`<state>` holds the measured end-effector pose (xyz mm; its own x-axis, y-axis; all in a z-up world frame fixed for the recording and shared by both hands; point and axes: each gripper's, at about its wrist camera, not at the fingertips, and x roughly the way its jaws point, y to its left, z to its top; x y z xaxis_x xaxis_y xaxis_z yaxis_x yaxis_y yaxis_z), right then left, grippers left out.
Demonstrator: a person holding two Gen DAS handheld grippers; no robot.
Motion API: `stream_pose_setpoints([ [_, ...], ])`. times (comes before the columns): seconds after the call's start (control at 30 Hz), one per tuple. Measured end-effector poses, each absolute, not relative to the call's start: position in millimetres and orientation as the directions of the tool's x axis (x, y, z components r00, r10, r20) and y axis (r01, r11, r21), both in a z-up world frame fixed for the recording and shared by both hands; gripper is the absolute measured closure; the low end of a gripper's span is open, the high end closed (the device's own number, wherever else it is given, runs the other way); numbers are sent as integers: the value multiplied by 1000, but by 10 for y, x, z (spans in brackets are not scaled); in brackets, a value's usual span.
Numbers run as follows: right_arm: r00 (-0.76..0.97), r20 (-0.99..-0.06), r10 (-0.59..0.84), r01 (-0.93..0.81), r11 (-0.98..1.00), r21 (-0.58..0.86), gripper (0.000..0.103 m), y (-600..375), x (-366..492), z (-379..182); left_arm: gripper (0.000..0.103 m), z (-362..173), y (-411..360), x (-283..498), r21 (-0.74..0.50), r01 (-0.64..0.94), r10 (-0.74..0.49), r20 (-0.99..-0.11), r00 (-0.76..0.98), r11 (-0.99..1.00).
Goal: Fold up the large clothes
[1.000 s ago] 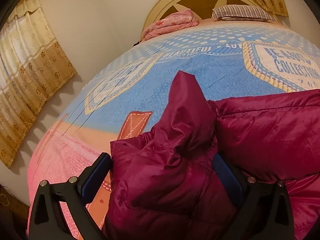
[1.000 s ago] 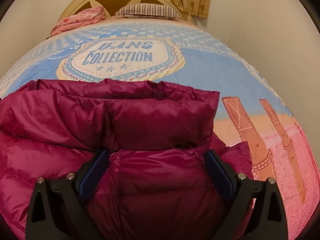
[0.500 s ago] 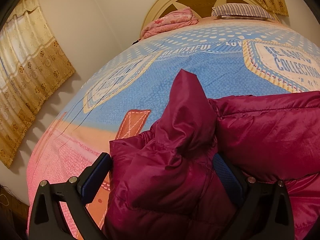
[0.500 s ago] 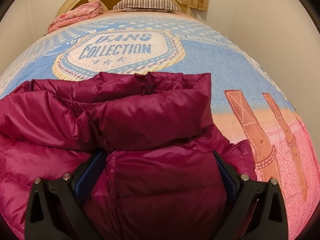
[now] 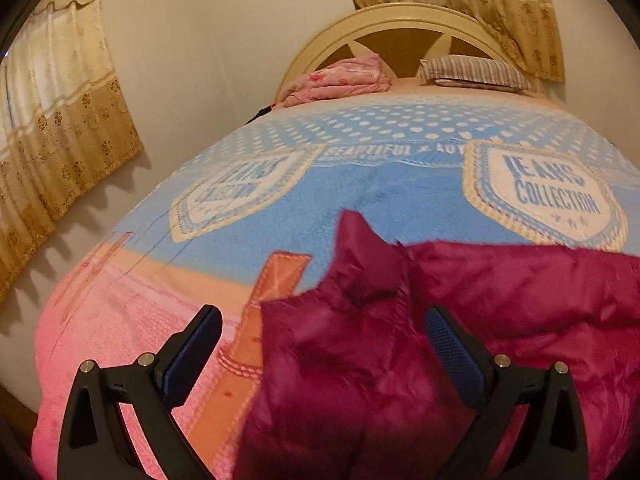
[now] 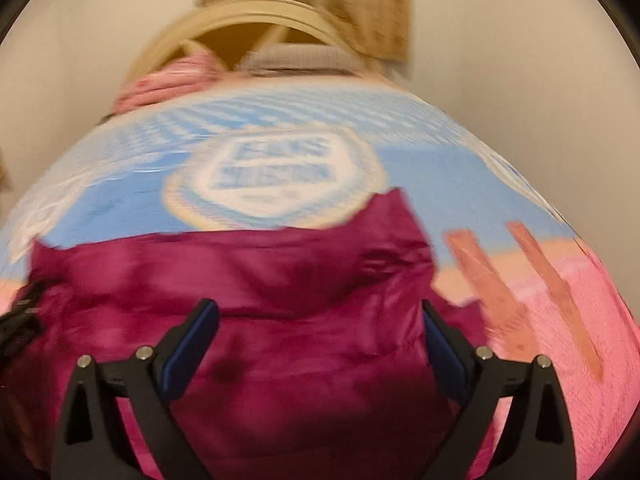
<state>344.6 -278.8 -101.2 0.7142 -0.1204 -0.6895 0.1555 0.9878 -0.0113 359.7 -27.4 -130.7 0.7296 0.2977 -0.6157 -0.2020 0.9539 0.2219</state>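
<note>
Both claws (image 5: 322, 334) (image 6: 320, 328) now above jacket (image 5: 400, 360), agape.

Open left hand-held gripper (image 5: 322, 342), magenta jacket (image 5: 460, 320), printed bedspread (image 5: 360, 184)

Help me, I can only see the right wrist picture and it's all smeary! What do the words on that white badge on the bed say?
Observer: In the left wrist view the badge is sharp. It reads JEANS COLLECTION.
Operator: What's the grey lump by the headboard?
Observer: A striped pillow, lying flat at the head of the bed.
Operator: Is the other gripper holding the jacket?
Observer: No. The left gripper is open. The dark red jacket lies between its wide-apart fingers, and the left-hand finger is over bare bedspread.
</note>
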Motion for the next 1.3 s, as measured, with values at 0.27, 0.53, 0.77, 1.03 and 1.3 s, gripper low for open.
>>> stream_pose_setpoints([
  [0.27,661,-738,-136,73,990,-117,3,-2425,3597,-1555,1,-1724,-312,3735,251,-179,305,-679,667,951],
  [0.53,646,-756,-108,85,994,-70,1,-2553,3610,-1588,1,-1811,-354,3797,267,-177,316,-688,654,947],
  [0.77,711,-691,-133,191,982,8,4,-3041,3310,-1359,1,-1803,-339,3783,265,-176,314,-687,655,948],
  [1.03,744,-587,-319,384,923,-15,5,-3501,3111,-916,1,-1789,-385,3759,301,-182,344,-668,661,936],
  [1.3,724,-682,-103,121,992,-22,16,-2815,3484,-1289,1,-1793,-375,3759,298,-184,343,-670,658,937],
])
